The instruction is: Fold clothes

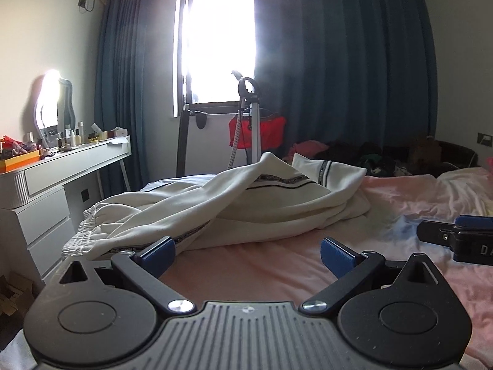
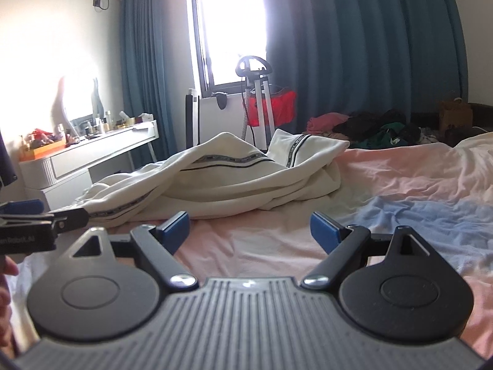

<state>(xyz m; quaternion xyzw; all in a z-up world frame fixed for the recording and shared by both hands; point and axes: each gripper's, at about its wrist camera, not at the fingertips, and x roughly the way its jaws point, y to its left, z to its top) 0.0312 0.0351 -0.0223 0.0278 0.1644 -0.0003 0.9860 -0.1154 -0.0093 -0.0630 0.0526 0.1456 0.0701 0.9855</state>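
Cream fabric fills the middle of both views: we see a pair of white trousers [image 1: 234, 203] lying in a rumpled heap on the pink bedsheet [image 1: 262, 265], a dark patterned stripe running along the legs and the elastic waistband at the left of the frame. In the left wrist view our left gripper [image 1: 248, 254] sits low at the bottom centre, its blue-padded fingers spread wide with nothing between them; the left pad lies just beside the trousers' hem, though we cannot tell whether it touches. The right gripper [image 1: 456, 237] shows at the right edge of that frame, over the sheet and apart from the garment. In the right wrist view it is likewise released, jaws spread over bare sheet, the trousers just ahead in mid-frame. Behind the bed, in the upper half, we see blue curtains [image 2: 354, 46], a bright window [image 2: 231, 24], a garment steamer [image 2: 255, 92] and, at the left, a white dressing table [image 2: 92, 154].
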